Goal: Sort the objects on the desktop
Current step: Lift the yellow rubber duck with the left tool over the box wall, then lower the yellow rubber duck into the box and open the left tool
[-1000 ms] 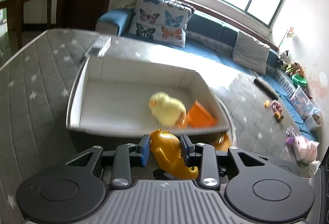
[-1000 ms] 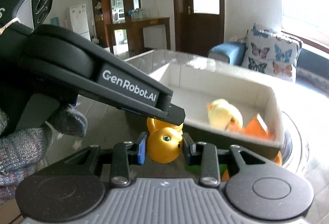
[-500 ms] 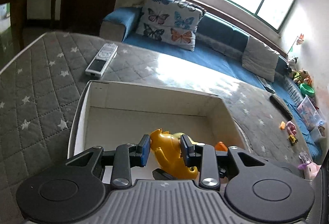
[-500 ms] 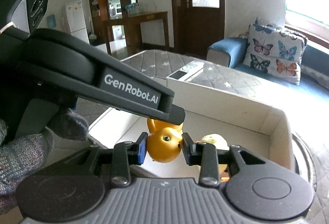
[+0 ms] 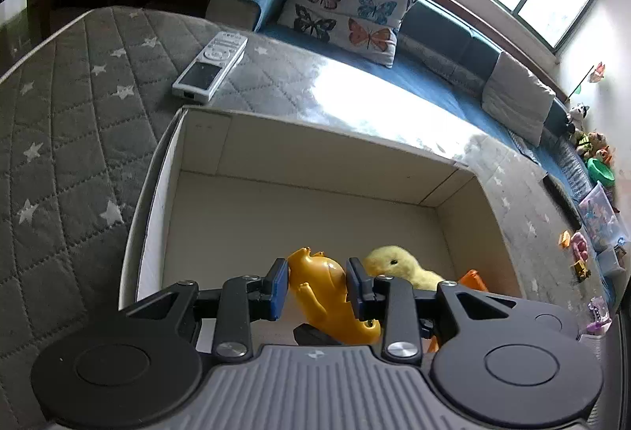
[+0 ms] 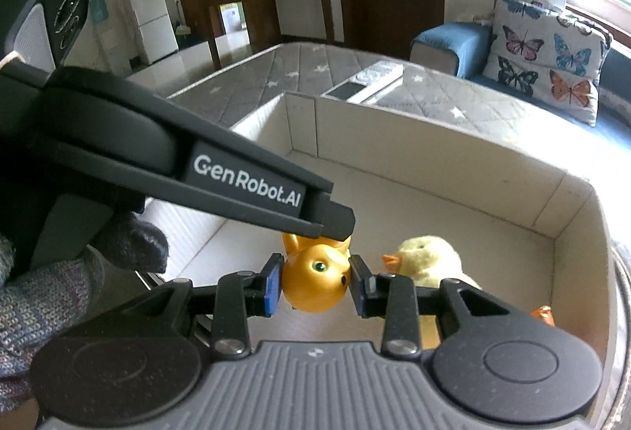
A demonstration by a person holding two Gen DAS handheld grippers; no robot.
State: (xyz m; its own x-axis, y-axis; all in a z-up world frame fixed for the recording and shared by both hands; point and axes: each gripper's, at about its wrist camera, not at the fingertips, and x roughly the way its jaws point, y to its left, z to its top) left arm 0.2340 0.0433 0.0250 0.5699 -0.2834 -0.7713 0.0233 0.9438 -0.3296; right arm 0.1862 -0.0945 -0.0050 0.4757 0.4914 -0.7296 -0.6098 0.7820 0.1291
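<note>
Both grippers hold one orange plastic animal toy [image 5: 329, 292] above the inside of a white cardboard box [image 5: 315, 162]. My left gripper [image 5: 317, 288] is shut on its body. My right gripper [image 6: 315, 284] is shut on its head [image 6: 315, 282], and the left gripper [image 6: 221, 177] crosses over it from the left. A yellow plush duckling [image 5: 398, 266] lies on the box floor just right of the toy; it also shows in the right wrist view [image 6: 428, 258]. An orange piece [image 5: 471, 278] lies beside the duckling.
The box sits on a grey quilted star-pattern cover [image 5: 71, 138]. A white remote control [image 5: 211, 65] lies behind the box's far left corner. A blue sofa with a butterfly pillow [image 5: 347, 10] stands beyond. Small toys [image 5: 579, 248] lie at the far right.
Both grippers have carried the orange toy forward over the box's near wall and lower into the box. The duckling now sits right beside the toy. The grips are unchanged.
</note>
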